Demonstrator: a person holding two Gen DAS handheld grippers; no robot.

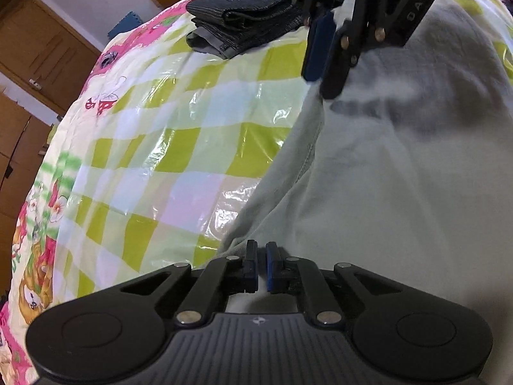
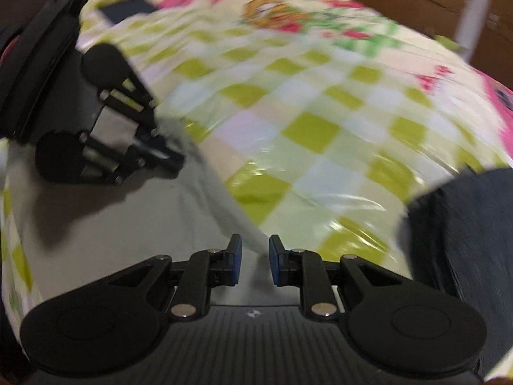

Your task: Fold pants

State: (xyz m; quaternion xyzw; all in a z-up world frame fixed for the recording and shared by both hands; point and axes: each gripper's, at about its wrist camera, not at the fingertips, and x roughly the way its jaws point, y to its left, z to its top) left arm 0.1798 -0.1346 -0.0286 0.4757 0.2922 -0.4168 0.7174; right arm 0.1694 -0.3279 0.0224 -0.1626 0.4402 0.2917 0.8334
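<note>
Pale grey pants (image 1: 384, 176) lie on the checked plastic tablecloth (image 1: 179, 147). Left gripper (image 1: 260, 266) nearly clenched at their edge; right gripper (image 2: 255, 261) released. Folded dark pants (image 1: 247, 29) at 12 o'clock.

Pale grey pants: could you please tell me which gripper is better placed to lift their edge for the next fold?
Left, probably. The left gripper appears pinched on the edge of the pale grey fabric pants; the right gripper hangs open above it, blurred.
</note>
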